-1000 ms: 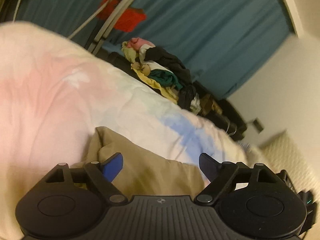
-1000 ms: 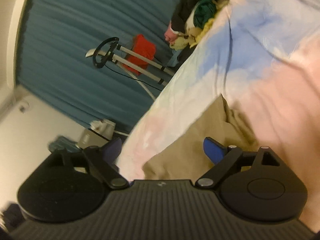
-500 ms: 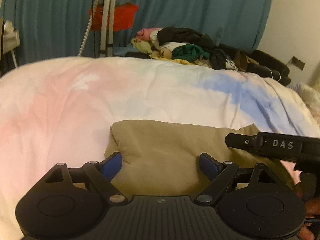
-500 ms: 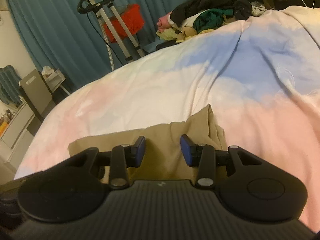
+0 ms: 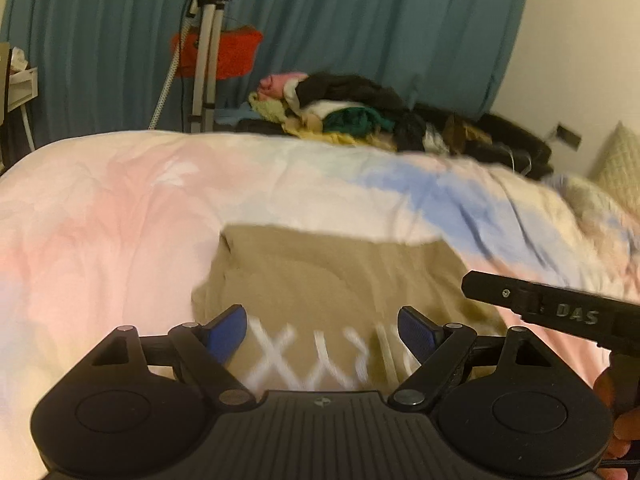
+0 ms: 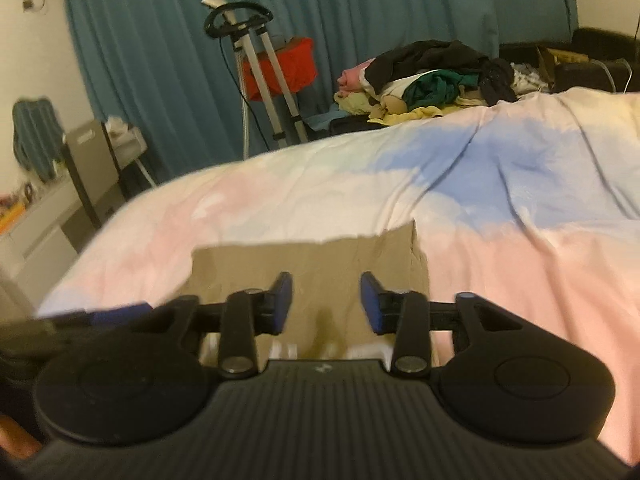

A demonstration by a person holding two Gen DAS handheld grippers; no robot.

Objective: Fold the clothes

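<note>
A tan T-shirt [image 5: 332, 280] is seen lying folded on the pastel duvet [image 5: 120, 208], between both tools and near the bed's near edge. Half a second ago only plain fabric was shown in the left view; now blurred white lettering [image 5: 276, 356] is exposed at the near side, so the garment appears to have been turned or drawn back. The left gripper [image 5: 322, 332] is held wide open over the lettering, with nothing grasped. The right gripper [image 6: 326, 304] is parted more widely than half a second ago, and nothing is seen between its pads. A release is suggested, with the fold probably set down. A heap of unfolded clothes [image 6: 432, 76] is left beyond the bed.
</note>
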